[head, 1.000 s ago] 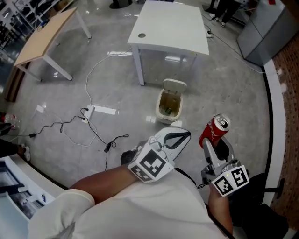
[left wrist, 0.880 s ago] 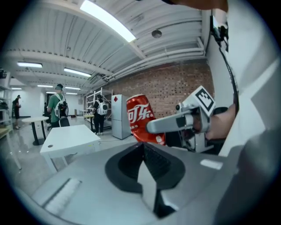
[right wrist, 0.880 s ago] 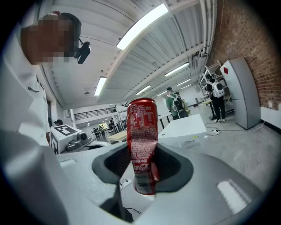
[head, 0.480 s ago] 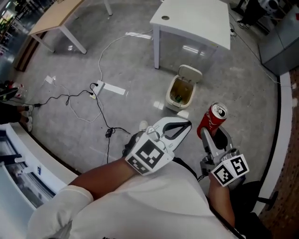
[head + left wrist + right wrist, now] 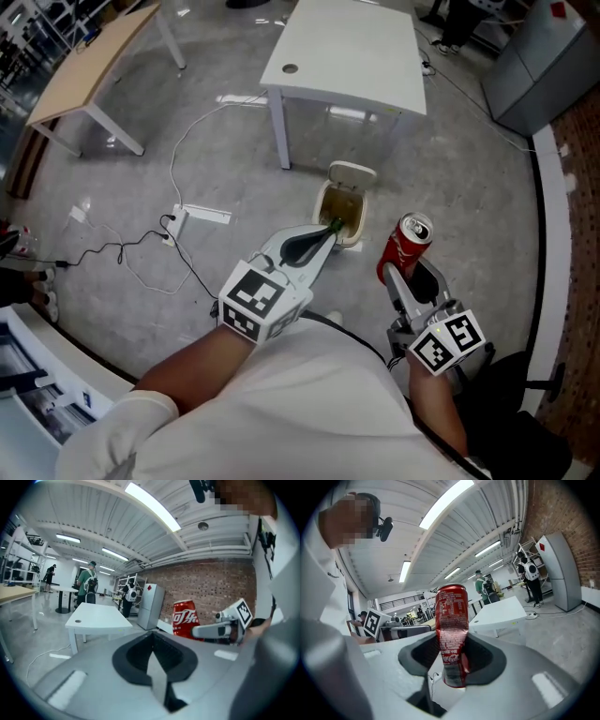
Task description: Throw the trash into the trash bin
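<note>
Currently the red can is gripped upright by the right claw, while the open trash bin is found on the floor ahead and to its left, nearer the closed, empty left claw.

The can held in the right claw is glossy red printed metal with a bright silver top. Both claws have smooth matt grey plastic shells and black pads. Ahead of the left claw, the cream plastic trash bin stands on a polished, reflective floor.
</note>
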Demonstrator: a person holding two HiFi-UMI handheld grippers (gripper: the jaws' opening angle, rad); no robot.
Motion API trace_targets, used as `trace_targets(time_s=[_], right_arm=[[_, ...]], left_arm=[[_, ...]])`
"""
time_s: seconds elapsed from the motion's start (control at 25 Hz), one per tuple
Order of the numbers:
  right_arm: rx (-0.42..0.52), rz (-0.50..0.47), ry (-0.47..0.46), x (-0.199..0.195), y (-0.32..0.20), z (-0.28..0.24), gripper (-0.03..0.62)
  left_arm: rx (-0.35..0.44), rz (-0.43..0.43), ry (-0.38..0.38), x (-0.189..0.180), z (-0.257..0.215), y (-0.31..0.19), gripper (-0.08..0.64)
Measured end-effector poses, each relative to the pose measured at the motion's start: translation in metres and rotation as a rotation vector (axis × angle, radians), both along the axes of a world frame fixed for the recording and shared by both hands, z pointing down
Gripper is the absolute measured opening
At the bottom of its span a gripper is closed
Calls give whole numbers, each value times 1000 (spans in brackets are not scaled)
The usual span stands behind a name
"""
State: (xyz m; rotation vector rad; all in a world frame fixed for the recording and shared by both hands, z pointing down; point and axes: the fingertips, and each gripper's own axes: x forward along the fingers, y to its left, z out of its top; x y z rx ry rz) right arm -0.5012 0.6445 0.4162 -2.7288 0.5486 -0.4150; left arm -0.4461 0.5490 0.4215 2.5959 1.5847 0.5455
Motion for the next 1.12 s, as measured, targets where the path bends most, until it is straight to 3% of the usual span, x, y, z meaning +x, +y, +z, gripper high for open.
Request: trace_targets(time_s=[0.36, 0.68, 1.12], right_arm=[[-23, 82, 9, 48, -3, -3, 161], [-45, 133, 17, 75, -11, -1, 161], [-28, 40, -50, 96, 6, 9, 161]], left_arm=[[-31, 76, 31, 63, -11, 4, 8], [-32, 130, 39, 94, -6, 0, 8], [-31, 65, -15, 105, 11, 11, 8]])
